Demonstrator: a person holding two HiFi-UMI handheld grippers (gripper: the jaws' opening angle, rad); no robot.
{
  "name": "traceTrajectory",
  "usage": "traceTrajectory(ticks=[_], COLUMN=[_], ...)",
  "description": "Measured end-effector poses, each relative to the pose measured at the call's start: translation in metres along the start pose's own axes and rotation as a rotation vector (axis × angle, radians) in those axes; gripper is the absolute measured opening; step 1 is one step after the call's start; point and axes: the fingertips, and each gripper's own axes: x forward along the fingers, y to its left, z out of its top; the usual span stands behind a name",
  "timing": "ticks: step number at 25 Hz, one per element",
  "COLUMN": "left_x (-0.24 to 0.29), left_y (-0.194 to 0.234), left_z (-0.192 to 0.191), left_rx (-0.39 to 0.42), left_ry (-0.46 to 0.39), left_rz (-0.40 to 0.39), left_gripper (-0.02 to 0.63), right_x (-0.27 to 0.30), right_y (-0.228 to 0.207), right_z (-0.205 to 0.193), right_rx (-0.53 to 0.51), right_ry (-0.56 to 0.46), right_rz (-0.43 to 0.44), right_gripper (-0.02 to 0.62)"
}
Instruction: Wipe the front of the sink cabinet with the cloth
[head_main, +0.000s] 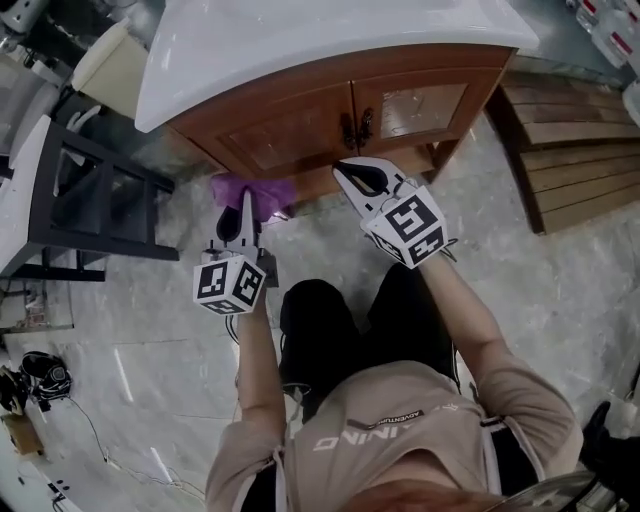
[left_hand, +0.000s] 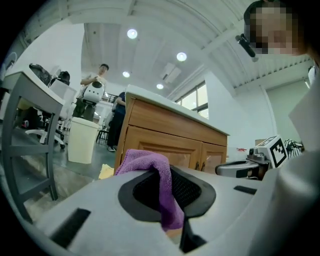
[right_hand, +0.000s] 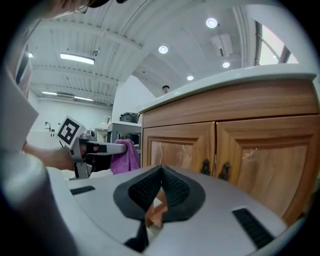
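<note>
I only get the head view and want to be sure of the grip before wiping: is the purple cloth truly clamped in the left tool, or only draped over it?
Observer: Clamped. The left gripper view shows the purple microfibre cloth pinched between the left tool's jaws, its bulk bunched over the tips.
Operator: And the right tool?
Observer: Its own view shows the right tool with jaws together and nothing between them.
Operator: Anyone nearby?
Observer: In the left gripper view a person in a light top and a person in dark clothes stand beyond a tall white bin beside the wooden sink cabinet.
</note>
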Motion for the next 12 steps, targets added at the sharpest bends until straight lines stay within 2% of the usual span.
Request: traceTrajectory(ticks=[4, 7, 12], left_x=[-0.01, -0.002, 0.008], left_y=[0.002, 0.012, 0.032], left_z=[-0.003, 0.013, 0.037], left_rx=[-0.023, 0.008, 0.043], left_ry=[0.021, -0.009, -0.034], left_rz=[0.016, 0.035, 0.062], left_gripper=[0.037, 0.037, 0.037], right_x=[-0.01, -0.014, -0.024], right_y=[0.012, 0.012, 0.016], right_z=[-0.007, -0.003, -0.018], right_rx=[0.024, 0.006, 0.016], right_ry=[0.049, 0.026, 0.045], right_rz=[0.015, 0.015, 0.02], right_gripper=[0.011, 0.011, 0.011])
